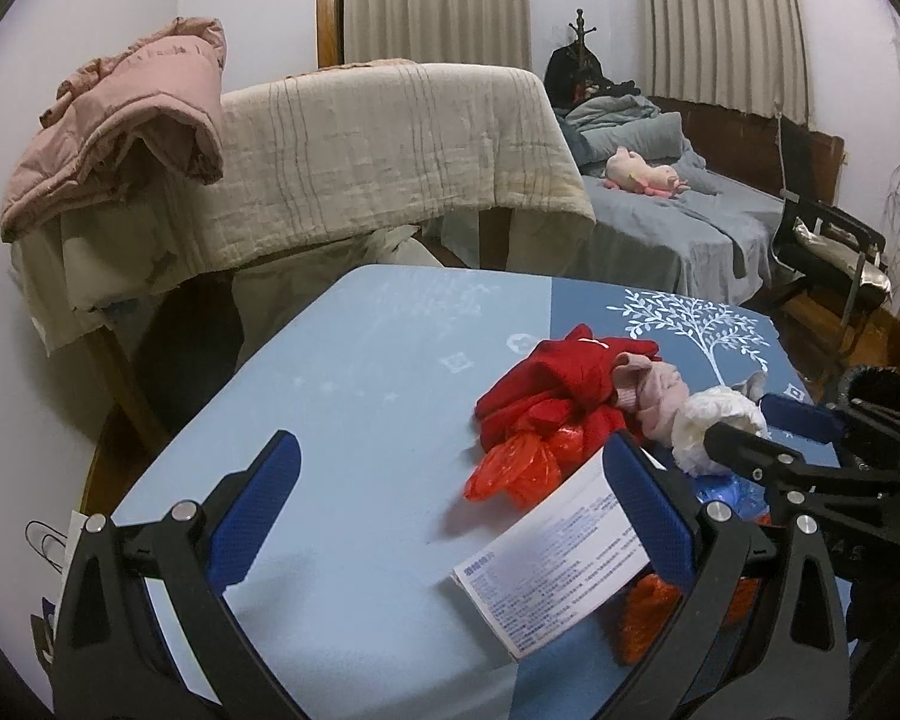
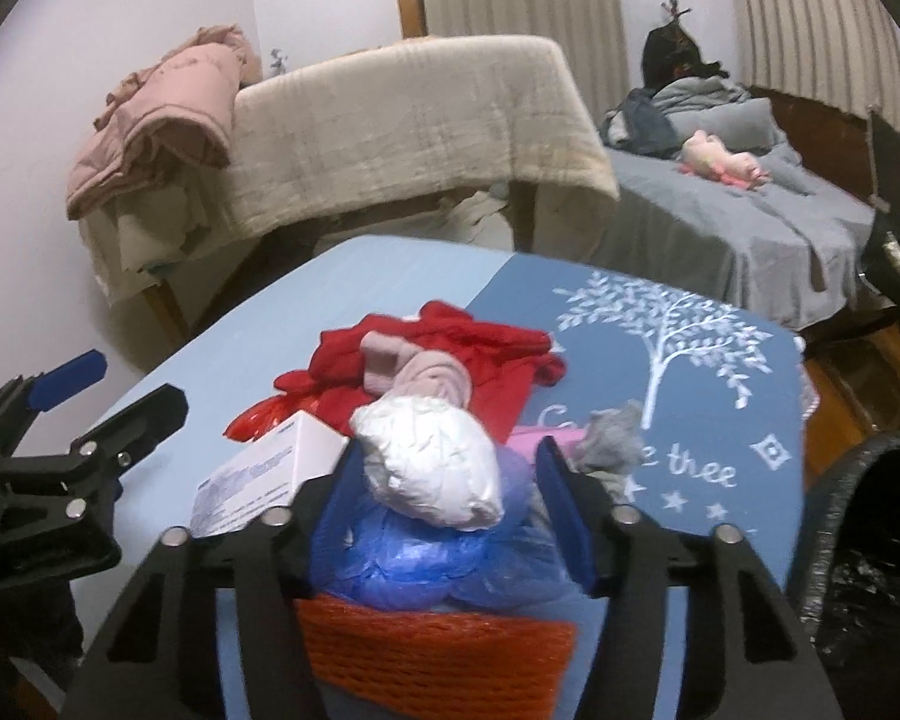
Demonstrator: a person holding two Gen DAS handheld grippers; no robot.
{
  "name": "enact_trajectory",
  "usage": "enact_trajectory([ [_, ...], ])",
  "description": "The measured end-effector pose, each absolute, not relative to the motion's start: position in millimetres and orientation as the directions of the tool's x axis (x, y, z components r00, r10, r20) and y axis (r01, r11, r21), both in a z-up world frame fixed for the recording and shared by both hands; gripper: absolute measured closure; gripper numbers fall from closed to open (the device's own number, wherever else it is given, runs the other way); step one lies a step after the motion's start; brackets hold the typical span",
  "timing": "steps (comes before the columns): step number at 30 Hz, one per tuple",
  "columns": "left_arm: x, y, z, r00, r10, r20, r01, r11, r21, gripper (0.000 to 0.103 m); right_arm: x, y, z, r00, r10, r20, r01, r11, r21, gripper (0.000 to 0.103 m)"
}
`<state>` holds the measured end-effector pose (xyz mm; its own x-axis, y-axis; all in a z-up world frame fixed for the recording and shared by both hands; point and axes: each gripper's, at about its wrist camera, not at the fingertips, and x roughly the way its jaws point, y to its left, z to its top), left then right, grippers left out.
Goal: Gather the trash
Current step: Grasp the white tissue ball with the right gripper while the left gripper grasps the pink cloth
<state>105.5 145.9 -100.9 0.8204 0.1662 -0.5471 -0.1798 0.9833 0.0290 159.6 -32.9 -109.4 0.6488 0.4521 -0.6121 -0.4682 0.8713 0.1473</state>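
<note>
Trash pile mid-table, amid red clothes. I see R gripper jaws flanking white wad + blue bag; can't tell if pinching. L gripper jaws spread wide, paper box betw. them.

Matt blue cloth tablecloth; crinkly glossy red plastic bag; crumpled white paper wad; printed paper box; rough orange foam netting.

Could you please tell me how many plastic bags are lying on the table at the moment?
3: a red bag left of the pile, a white bag atop a blue bag between the right gripper's fingers. Others may be hidden.
</note>
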Motion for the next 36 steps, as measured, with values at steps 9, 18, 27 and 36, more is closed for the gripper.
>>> enact_trajectory([
  [9,116,136,-99,0.824,0.133,-0.551,-0.153,0.988,0.010,0.005,156,-43,-94,0.653,0.490,-0.577,-0.491,0.854,0.169,0.069],
  [18,134,95,-91,0.849,0.040,-0.528,-0.048,0.999,-0.001,0.020,166,-85,-75,0.722,0.421,-0.549,-0.405,0.901,0.157,0.069],
  [27,162,52,-107,0.826,-0.025,-0.563,0.038,0.999,0.011,0.037,174,-118,-82,0.742,0.374,-0.556,-0.344,0.925,0.163,0.069],
  [36,189,40,-130,0.769,0.013,-0.639,0.016,0.999,0.039,0.048,178,-129,-91,0.739,0.372,-0.562,-0.329,0.927,0.181,0.069],
])
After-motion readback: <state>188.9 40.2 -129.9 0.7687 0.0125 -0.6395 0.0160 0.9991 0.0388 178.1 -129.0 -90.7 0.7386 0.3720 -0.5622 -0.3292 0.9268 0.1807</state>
